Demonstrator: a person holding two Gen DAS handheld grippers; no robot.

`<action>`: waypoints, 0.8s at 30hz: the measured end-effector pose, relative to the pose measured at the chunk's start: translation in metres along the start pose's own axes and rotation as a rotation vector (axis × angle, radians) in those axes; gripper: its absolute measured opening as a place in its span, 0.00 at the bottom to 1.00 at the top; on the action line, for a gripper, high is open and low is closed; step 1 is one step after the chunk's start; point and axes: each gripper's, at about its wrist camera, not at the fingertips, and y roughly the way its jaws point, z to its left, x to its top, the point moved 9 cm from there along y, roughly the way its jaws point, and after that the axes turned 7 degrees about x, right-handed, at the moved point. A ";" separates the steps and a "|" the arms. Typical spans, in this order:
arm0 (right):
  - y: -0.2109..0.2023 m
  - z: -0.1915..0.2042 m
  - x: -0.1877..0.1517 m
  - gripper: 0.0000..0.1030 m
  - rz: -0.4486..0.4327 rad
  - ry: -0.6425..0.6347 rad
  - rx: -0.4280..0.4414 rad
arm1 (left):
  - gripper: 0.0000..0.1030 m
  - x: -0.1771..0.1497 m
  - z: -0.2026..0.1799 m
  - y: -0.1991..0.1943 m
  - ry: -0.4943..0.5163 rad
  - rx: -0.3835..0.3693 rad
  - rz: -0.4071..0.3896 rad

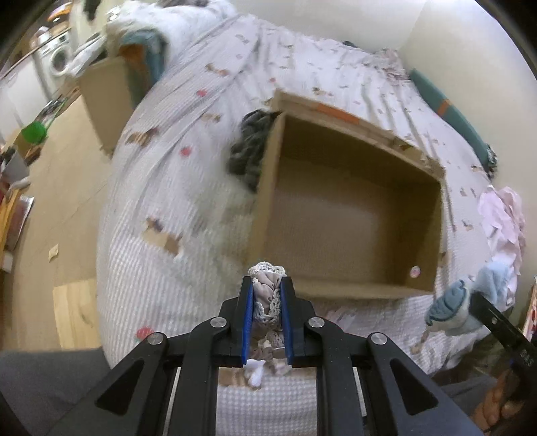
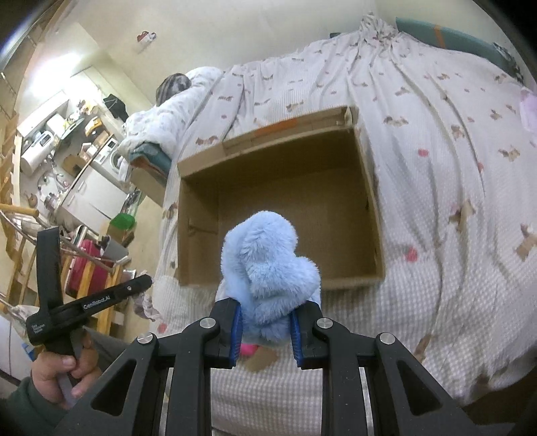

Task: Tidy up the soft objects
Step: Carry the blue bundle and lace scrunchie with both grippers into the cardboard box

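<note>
An open cardboard box [image 1: 335,288] lies on the bed [image 1: 188,110]; it also shows in the right wrist view [image 2: 198,161]. My left gripper [image 1: 267,285] is shut on a beige lace-trimmed cloth [image 1: 266,281], just short of the box's near edge. My right gripper [image 2: 265,318] is shut on a fluffy light-blue soft item [image 2: 268,261], held before the box's near wall. That blue item [image 1: 453,302] and the right gripper also show at the right of the left wrist view. A dark grey knit item [image 1: 248,147] lies beside the box's left wall.
A pink-white cloth [image 1: 503,218] lies on the bed to the right. A second cardboard box [image 1: 107,100] stands at the bed's far left corner under piled bedding [image 1: 161,30]. Wooden floor [image 1: 57,201] and kitchen clutter lie left. The left gripper body [image 2: 84,302] shows in the right view.
</note>
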 end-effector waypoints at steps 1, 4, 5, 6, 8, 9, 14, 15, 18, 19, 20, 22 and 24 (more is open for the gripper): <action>0.000 -0.001 0.006 0.24 -0.007 0.004 -0.001 | 0.13 0.007 -0.005 -0.001 0.016 0.004 -0.014; 0.006 -0.007 0.022 0.24 -0.020 0.001 -0.016 | 0.13 0.030 -0.019 -0.003 0.051 0.007 -0.050; 0.009 -0.009 0.028 0.24 -0.023 0.002 -0.021 | 0.13 0.034 -0.021 -0.003 0.055 0.007 -0.055; 0.013 -0.012 0.033 0.24 -0.024 0.004 -0.021 | 0.13 0.040 -0.024 -0.002 0.062 0.007 -0.062; 0.021 -0.018 0.041 0.24 -0.029 0.008 -0.025 | 0.13 0.050 -0.029 0.002 0.079 0.015 -0.078; 0.026 -0.022 0.043 0.24 -0.026 0.013 -0.031 | 0.13 0.055 -0.031 0.004 0.086 0.019 -0.083; 0.043 -0.033 0.044 0.24 -0.019 0.026 -0.041 | 0.13 0.064 -0.048 0.023 0.119 -0.010 -0.082; 0.047 -0.036 0.042 0.24 -0.017 0.032 -0.043 | 0.13 0.065 -0.052 0.026 0.141 0.000 -0.100; 0.058 -0.047 0.034 0.24 -0.020 0.046 -0.073 | 0.13 0.062 -0.066 0.039 0.218 0.011 -0.150; 0.062 -0.050 0.031 0.24 -0.016 0.053 -0.080 | 0.13 0.060 -0.069 0.044 0.237 0.006 -0.153; 0.068 -0.054 0.026 0.24 -0.004 0.059 -0.087 | 0.13 0.057 -0.073 0.054 0.262 0.004 -0.149; 0.078 -0.058 0.018 0.24 0.023 0.048 -0.113 | 0.13 0.051 -0.073 0.072 0.261 0.005 -0.097; 0.085 -0.060 0.013 0.25 0.044 0.025 -0.130 | 0.13 0.048 -0.069 0.085 0.239 0.019 -0.059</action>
